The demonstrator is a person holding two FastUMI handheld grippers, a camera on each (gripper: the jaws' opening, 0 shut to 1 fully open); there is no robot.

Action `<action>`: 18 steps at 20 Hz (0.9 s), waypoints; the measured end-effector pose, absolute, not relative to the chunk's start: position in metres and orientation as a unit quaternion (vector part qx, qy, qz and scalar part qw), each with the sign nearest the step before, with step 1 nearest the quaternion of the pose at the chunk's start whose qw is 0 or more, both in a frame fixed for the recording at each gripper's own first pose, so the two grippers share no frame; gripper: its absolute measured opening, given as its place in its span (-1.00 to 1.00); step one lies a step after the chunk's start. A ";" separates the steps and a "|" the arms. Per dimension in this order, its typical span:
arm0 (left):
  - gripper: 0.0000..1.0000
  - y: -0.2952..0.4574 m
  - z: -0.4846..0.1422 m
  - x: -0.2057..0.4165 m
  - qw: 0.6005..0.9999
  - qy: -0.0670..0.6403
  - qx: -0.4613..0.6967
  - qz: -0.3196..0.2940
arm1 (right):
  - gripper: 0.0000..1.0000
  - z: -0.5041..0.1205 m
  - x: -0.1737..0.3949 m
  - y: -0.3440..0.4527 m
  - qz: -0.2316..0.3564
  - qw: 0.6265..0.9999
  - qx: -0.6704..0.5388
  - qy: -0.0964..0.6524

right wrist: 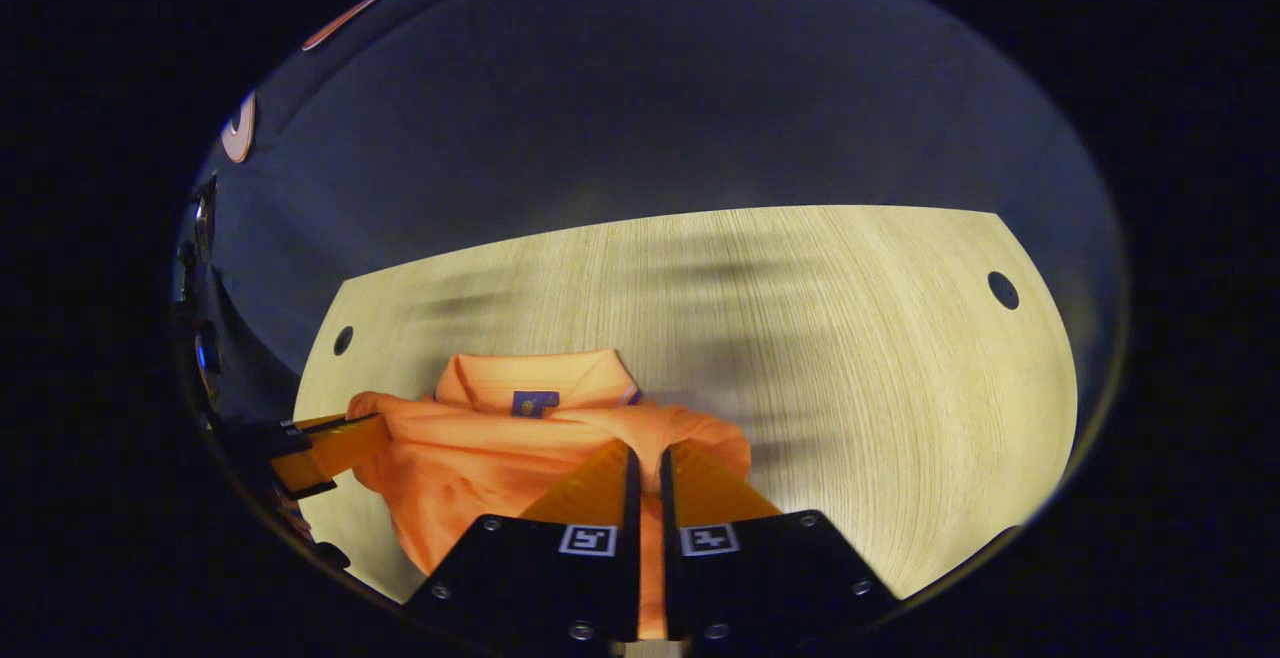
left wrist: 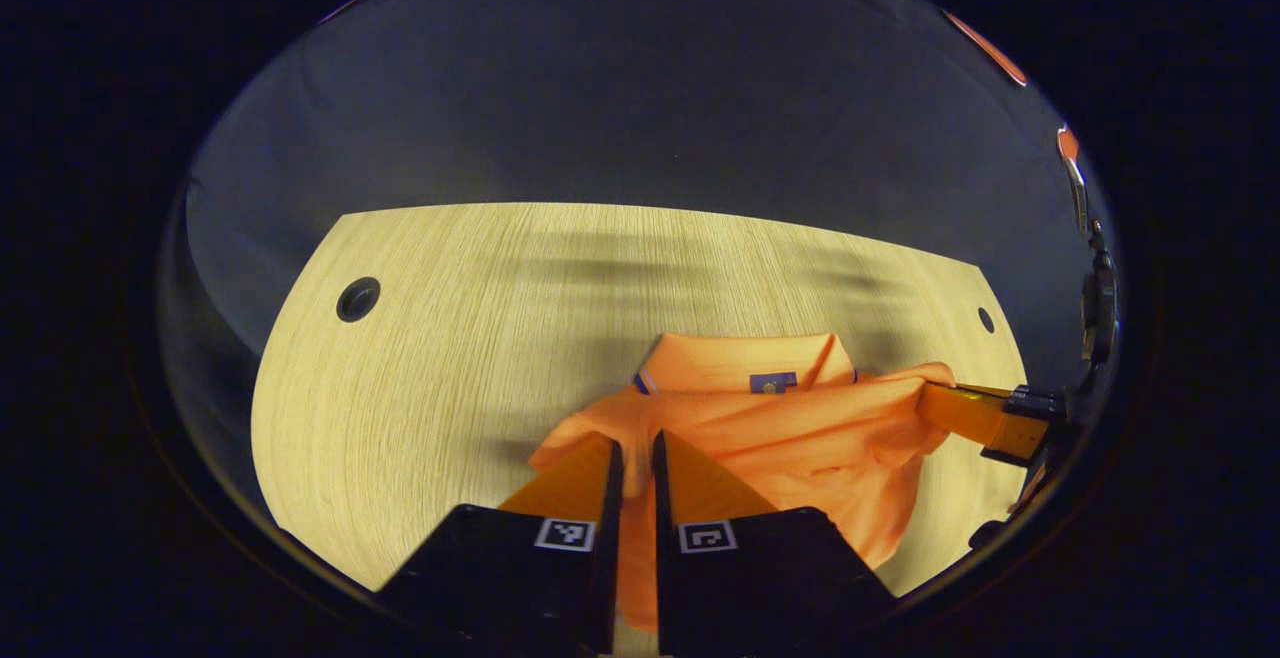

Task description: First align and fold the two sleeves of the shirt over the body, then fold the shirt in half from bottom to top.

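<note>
Both grippers are down on the orange shirt, which lies on the pale wooden table with its collar toward the far edge. In the left gripper view, the left gripper has its fingers drawn nearly together with a fold of orange cloth running up between them, so it looks clamped on the shirt's shoulder area. The right gripper comes in from the side there, its tips buried in the fabric at the opposite shoulder. Switch to the right gripper view and it's the mirror picture: the right gripper is pinched close on cloth, shirt bunched just ahead of it, collar beyond. The fabric is rumpled and gathered toward the middle, so by my read the sleeve folds are in progress or just being drawn over the body, not laid flat and finished. The bottom-to-top fold looks not yet made; the hem sits near the cameras.
</note>
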State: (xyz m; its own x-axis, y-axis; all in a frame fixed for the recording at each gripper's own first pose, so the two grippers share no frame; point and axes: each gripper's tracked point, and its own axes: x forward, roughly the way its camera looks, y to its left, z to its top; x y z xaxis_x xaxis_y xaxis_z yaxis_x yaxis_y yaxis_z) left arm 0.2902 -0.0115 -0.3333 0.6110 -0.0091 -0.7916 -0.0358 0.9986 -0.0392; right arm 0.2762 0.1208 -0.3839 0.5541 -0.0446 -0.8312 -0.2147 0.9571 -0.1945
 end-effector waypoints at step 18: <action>0.96 -0.016 -0.032 0.167 0.990 0.133 0.011 0.042 | 0.98 -0.100 0.170 0.163 0.137 0.962 -0.121 0.202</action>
State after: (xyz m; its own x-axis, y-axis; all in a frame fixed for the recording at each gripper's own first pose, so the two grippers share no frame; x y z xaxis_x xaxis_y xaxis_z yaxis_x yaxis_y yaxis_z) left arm 0.1668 -0.0162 -0.0322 0.9611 0.0855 -0.2625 -0.0796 0.9963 0.0332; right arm 0.1699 0.1628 -0.1001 0.8811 0.2150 -0.4213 -0.3128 0.9330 -0.1782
